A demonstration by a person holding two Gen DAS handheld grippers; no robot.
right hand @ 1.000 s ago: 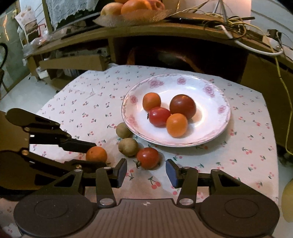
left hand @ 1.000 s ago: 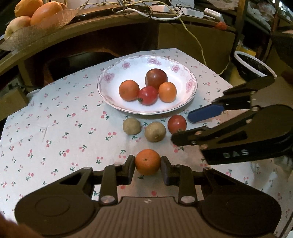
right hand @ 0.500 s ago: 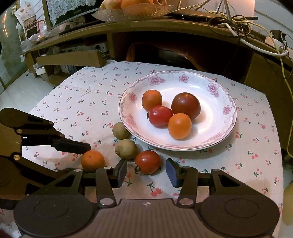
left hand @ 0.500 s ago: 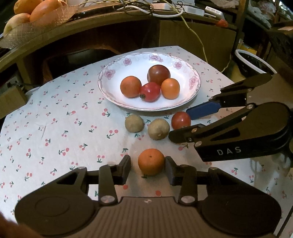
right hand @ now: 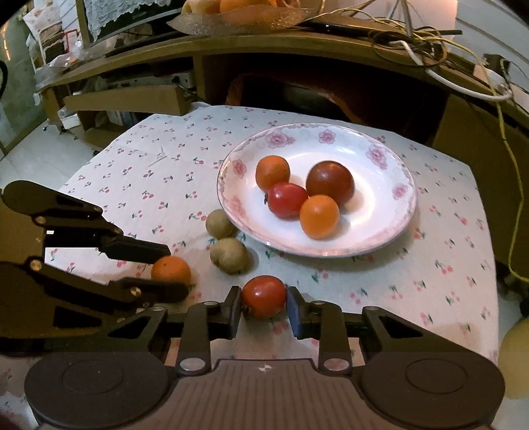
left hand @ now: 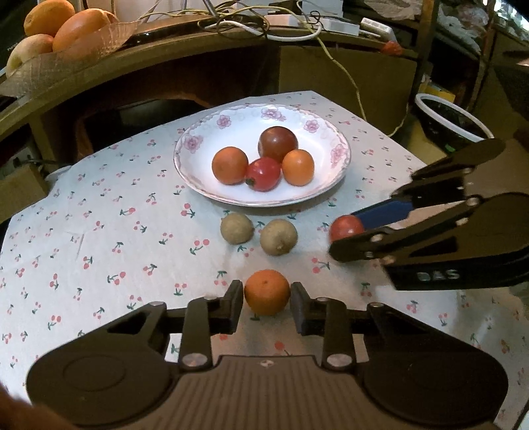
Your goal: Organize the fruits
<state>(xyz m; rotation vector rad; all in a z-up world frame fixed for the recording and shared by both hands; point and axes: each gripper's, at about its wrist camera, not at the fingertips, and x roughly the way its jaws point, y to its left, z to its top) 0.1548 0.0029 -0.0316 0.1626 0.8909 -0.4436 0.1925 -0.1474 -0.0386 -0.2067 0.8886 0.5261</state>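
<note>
Left gripper (left hand: pixel 266 304): closing on the orange (left hand: pixel 267 291), pads touching both its sides, low on the cherry-print cloth (left hand: pixel 99 231) near the front of the counter. Right gripper (right hand: pixel 264 306): clamped shut on the tomato (right hand: pixel 264 296), just short of the plate (left hand: pixel 327 165) and to the right of two brown fruits (left hand: pixel 236 228) (left hand: pixel 278 237). Cannot tell whether either fruit has left the cloth yet. Likely to go wrong first with the tomato: soft skin, hard narrow pads, so splitting or bruising under too tight a squeeze, or slipping out round-bellied under too light a one. Same rolling risk for the orange, gripped near its widest part but smooth and round. Close quarters too, both grippers side by side, so a chance of fingers knocking together on the way to the plate, or of clipping the brown fruits and sending them rolling. Also four fruits crowded in the middle of the plate, so a careless drop could nudge one over the shallow rim. As for the surface: thin cloth, slightly creased, apt to drag and bunch under a scraping finger. Around it: a cluttered room, a dark wooden shelf behind with a basket of fruit (left hand: pixel 66 49) and tangled cables (left hand: pixel 264 23), a cardboard box (right hand: pixel 125 99) to one side, a white-rimmed basin (left hand: pixel 453 119) on the floor to the other.
</note>
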